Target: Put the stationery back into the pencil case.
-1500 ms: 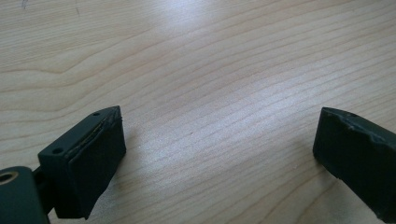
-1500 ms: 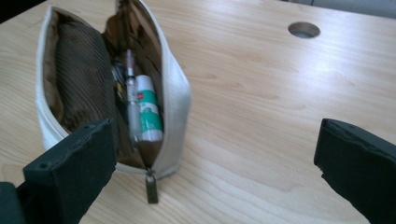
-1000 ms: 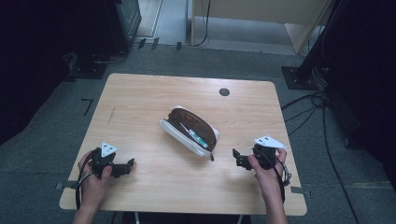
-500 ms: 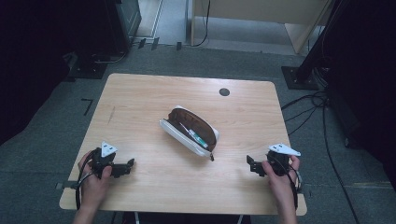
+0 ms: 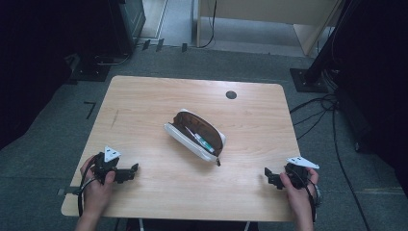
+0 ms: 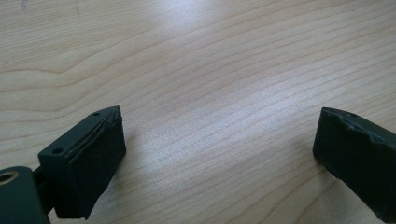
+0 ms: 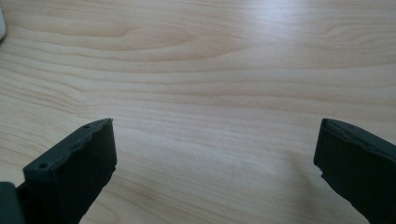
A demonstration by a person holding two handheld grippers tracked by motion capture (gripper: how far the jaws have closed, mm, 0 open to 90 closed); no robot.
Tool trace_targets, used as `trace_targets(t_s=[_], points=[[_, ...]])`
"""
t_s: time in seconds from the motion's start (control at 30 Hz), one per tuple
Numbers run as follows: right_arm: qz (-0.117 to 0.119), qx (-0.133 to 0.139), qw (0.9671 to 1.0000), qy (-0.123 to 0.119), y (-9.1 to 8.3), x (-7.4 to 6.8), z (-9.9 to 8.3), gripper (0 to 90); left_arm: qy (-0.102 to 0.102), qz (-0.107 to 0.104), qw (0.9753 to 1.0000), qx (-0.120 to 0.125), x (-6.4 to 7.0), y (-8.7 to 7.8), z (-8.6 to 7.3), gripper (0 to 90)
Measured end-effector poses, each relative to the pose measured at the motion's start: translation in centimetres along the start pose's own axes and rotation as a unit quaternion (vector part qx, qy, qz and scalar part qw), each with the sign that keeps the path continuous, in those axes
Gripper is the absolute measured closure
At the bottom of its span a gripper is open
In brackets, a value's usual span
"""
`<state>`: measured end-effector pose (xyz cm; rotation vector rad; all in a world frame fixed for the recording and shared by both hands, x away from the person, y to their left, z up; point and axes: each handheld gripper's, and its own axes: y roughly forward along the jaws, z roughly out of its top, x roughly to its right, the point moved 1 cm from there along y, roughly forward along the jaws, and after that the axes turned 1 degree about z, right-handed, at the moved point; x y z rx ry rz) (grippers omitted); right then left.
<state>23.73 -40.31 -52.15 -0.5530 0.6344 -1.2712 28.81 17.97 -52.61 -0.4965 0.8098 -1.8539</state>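
- Wooden desk (image 5: 144, 101) carries a white pencil case (image 5: 195, 136) lying near its middle, unzipped, with a brown lining and pens inside.
- Left hand-held gripper (image 5: 131, 170) rests near the front left corner, jaws spread wide over bare wood, gripping nothing.
- Right hand-held gripper (image 5: 267, 176) sits near the front right corner, likewise released, well apart from the pencil case.

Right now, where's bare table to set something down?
Free: the far strip between the pencil case and the table's back edge, and the near middle between the left hand-held gripper and right hand-held gripper. Crowded: only the centre.
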Motion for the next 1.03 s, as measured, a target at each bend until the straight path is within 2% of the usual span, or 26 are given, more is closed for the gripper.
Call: trace_targets(t_s=[0.27,0.43,0.5,0.7,1.03], points=[[-0.027,-0.021,0.9993,-0.011,-0.1,0.8,-1.0,0.0,0.000,0.000,1.0000,0.000,0.0,0.0,0.0,2.5],[-0.042,-0.014,0.9989,-0.018,-0.2,1.0,-1.5,0.0,0.000,0.000,1.0000,0.000,0.0,0.0,0.0,2.5],[-0.041,-0.003,0.9990,-0.018,-0.2,1.1,-1.8,0.0,-0.001,0.000,1.0000,-0.001,0.0,0.0,0.1,2.5],[-0.035,-0.004,0.9990,-0.027,-0.2,1.1,-1.7,0.0,-0.001,-0.002,1.0000,-0.001,-0.1,0.0,0.1,2.5],[-0.034,-0.004,0.9990,-0.028,-0.1,1.0,-1.7,0.0,0.001,0.000,1.0000,-0.002,-0.1,0.1,0.1,2.5]])
